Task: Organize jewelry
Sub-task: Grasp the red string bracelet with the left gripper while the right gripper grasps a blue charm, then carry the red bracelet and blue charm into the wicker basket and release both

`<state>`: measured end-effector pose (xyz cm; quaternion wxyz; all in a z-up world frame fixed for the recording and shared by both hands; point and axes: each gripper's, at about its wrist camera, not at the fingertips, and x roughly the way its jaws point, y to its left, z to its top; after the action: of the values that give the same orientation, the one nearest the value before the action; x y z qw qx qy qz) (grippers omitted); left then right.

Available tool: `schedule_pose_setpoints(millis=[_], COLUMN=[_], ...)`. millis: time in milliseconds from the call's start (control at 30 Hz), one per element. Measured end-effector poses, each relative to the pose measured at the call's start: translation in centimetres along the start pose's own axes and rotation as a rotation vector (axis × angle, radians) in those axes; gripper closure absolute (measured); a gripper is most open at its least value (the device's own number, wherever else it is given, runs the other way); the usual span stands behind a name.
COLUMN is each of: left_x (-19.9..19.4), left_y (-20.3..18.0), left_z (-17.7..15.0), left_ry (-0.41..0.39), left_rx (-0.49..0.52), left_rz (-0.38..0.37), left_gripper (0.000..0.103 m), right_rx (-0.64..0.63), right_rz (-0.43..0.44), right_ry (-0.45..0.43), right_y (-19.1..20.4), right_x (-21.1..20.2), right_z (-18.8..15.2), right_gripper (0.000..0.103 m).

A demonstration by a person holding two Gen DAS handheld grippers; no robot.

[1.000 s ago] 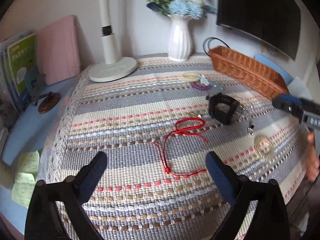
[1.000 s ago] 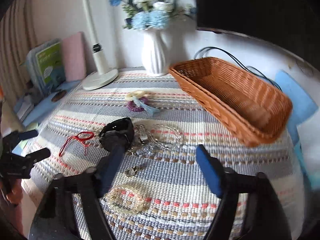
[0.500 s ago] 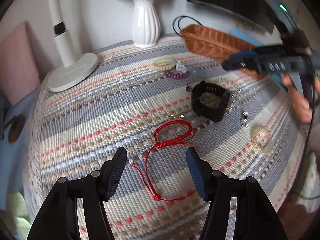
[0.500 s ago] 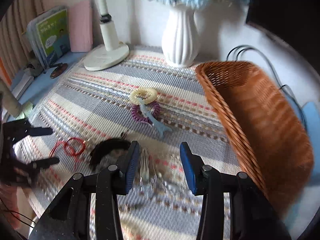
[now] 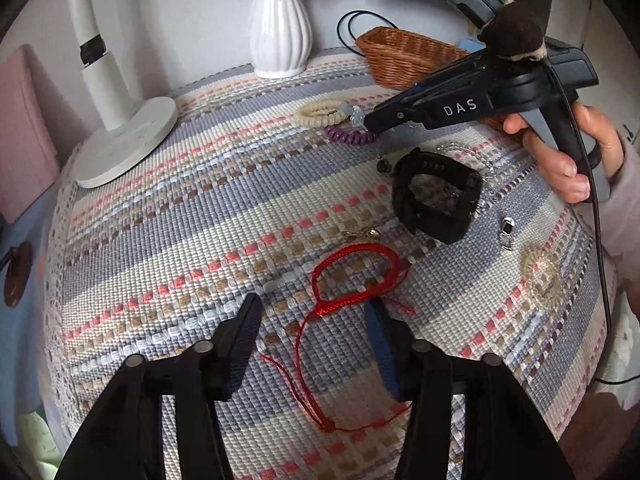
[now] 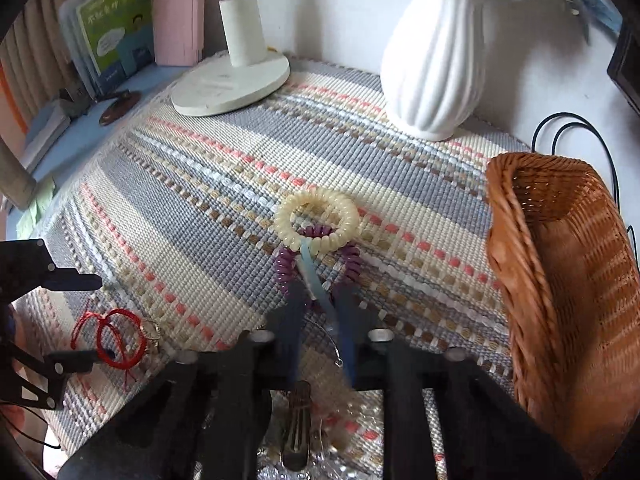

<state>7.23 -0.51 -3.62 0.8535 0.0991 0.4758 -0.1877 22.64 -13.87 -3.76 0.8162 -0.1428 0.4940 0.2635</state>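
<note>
A red cord bracelet (image 5: 352, 280) lies on the striped mat; my left gripper (image 5: 314, 308) is open with its fingers either side of the cord's knot and tail. It also shows in the right wrist view (image 6: 116, 340). My right gripper (image 6: 320, 300) has its fingers narrowed around a light blue hair clip (image 6: 316, 280) that lies over a purple coil tie (image 6: 352, 260) and a cream coil tie (image 6: 316, 220). In the left wrist view the right gripper (image 5: 368, 120) reaches over the cream tie (image 5: 320, 114) and purple tie (image 5: 348, 136). A black watch (image 5: 436, 196) lies nearby.
A wicker basket (image 6: 568, 264) stands at the right, a white vase (image 6: 436, 64) and a lamp base (image 6: 232, 88) at the back. A silver clasp (image 5: 507, 234), a clear coil tie (image 5: 540, 276), a small gold piece (image 5: 360, 233) and a silver chain (image 5: 476, 156) lie on the mat.
My left gripper came down and forward over the red cord and narrowed. My right gripper moved forward to the coil ties and narrowed around the blue clip.
</note>
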Motion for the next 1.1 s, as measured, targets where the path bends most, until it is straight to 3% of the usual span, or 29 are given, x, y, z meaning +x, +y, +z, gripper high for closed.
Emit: schedule_pose_setpoints(millis=[100,200,433,567,700,833,967,1100], left_x=[0.6,0.7,-2.7,-6.4,-9.6,-12.0,-12.7,-10.7], left_y=[-0.4,-0.9,-1.5,-1.9,-3.3,-6.4,-10.1,-13.9], left_z=[0.5,0.9,1.2,1.9,3.2,6.4,11.4,17.9], left_ry=[0.002,-0.010,-0.103,-0.166,-0.226,-0.295,-0.350,-0.371], left_rx=[0.017,0.022,-0.034,-0.057,-0.052,0.003,0.065,0.096], left_rz=[-0.009,-0.032,-0.049,-0.035,-0.037,-0.049,-0.086,-0.160], left_gripper=[0.063,0.097,0.097,0.097,0.097,0.097,0.097,0.097], right_rx=[0.025,0.060,0.161,0.187,0.215,0.254,0.335,0.401], right_rz=[0.011,0.039,0.186,0.175,0.135,-0.003,-0.109,-0.172], right_ry=[-0.067,-0.151,-0.344,-0.403,-0.440,-0.485,-0.501,-0.462], right_y=[-0.1,-0.4,-1.5,-1.7,-2.4,-4.8,-8.9,-12.7], right_x=[-1.5,-4.1,-12.0,-15.7,-18.6,-22.0,-23.6,-22.4], right_z=[-0.3,-0.6,-1.7,-3.3,-5.7,-8.7,-11.0,-13.1], right_gripper=[0.095,0.095,0.097,0.097,0.097,0.097,0.097,0.097])
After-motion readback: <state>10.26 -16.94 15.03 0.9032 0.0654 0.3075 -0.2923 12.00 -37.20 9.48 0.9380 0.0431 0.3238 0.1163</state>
